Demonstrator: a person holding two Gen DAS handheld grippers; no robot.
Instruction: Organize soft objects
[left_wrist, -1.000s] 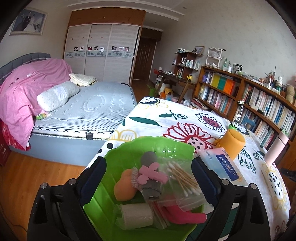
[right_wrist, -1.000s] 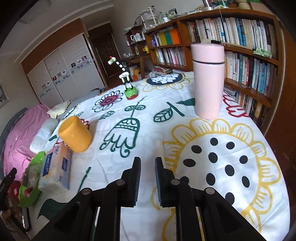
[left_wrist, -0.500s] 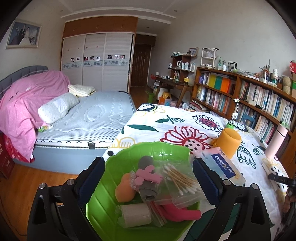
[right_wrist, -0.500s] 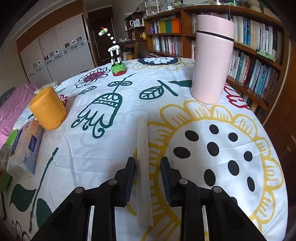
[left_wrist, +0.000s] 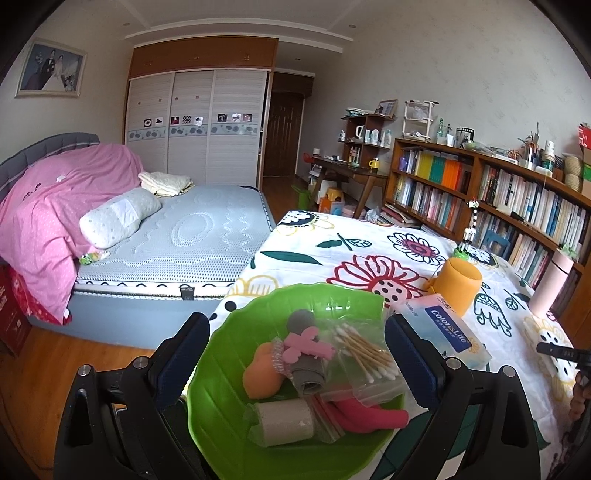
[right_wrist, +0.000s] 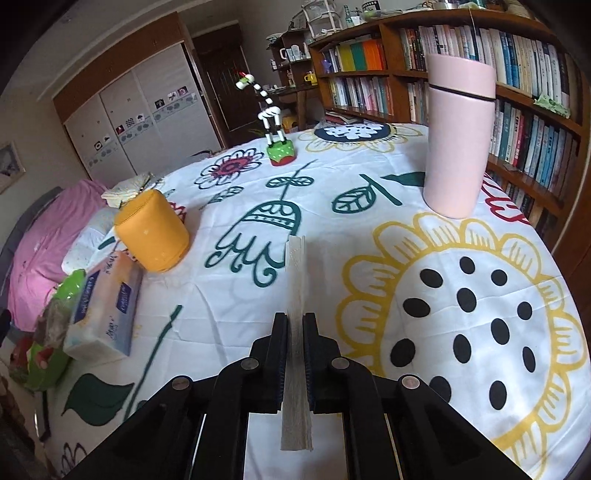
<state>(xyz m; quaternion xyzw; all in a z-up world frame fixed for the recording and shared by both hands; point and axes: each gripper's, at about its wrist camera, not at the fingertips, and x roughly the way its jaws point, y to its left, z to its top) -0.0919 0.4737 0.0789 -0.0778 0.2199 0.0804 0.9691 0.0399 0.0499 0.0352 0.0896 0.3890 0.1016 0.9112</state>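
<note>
Right tongs (right_wrist: 294, 325) clenched on a flat white pad (right_wrist: 296, 295), edge-up between the pads, its far end sticking out over the flowered tablecloth (right_wrist: 369, 258). Whether it is clear of the cloth I cannot tell. Looks like folded gauze or cotton, thin and limp; likely to droop if tilted.

Left tongs (left_wrist: 297, 354) spread wide, gripping nothing, hanging over the green bowl (left_wrist: 236, 332) at the table's bed-side edge. The bowl holds the soft lot: orange sponge (left_wrist: 260, 373), grey roll (left_wrist: 306, 354) with a pink clip, a bag of cotton swabs (left_wrist: 365, 354), a bagged white roll (left_wrist: 284, 421), something pink underneath.

Step in hand, as I read it: pad grasped, carry to the bowl not yet made.

Next move calls for a lift and a sweep leftward, past the orange cup (right_wrist: 151, 230) and tissue pack (right_wrist: 107, 306), which lie between pad and bowl. Release over the bowl's open near side.
</note>
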